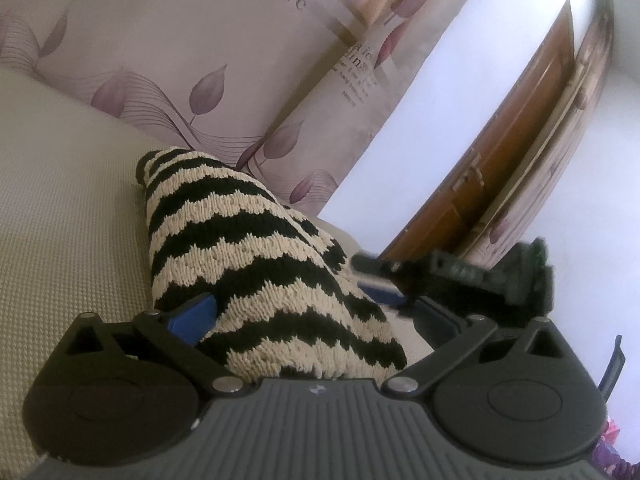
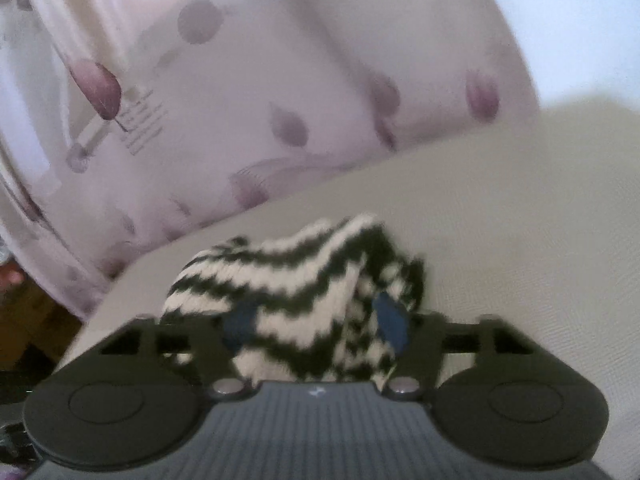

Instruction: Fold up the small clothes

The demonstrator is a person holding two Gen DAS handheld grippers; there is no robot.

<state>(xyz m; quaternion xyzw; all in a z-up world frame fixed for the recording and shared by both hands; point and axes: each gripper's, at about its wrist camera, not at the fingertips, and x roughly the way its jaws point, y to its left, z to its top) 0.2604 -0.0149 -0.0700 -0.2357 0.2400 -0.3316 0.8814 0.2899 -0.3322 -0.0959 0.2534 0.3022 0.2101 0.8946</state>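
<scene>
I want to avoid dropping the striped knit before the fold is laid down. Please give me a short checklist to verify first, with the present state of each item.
1. Left gripper has the striped knit garment between its fingers: ok, cloth fills the gap beside the blue pad.
2. Right gripper has the garment too: ok, cloth lies between both blue pads.
3. How firmly each gripper pinches: cannot tell.
4. Right wrist view sharp enough to judge alignment: not ok, it is blurred.
5. Beige surface under the garment: ok, no other item shows on the visible part.
6. Garment edges matched for the fold: cannot tell, the cloth is bunched.
</scene>
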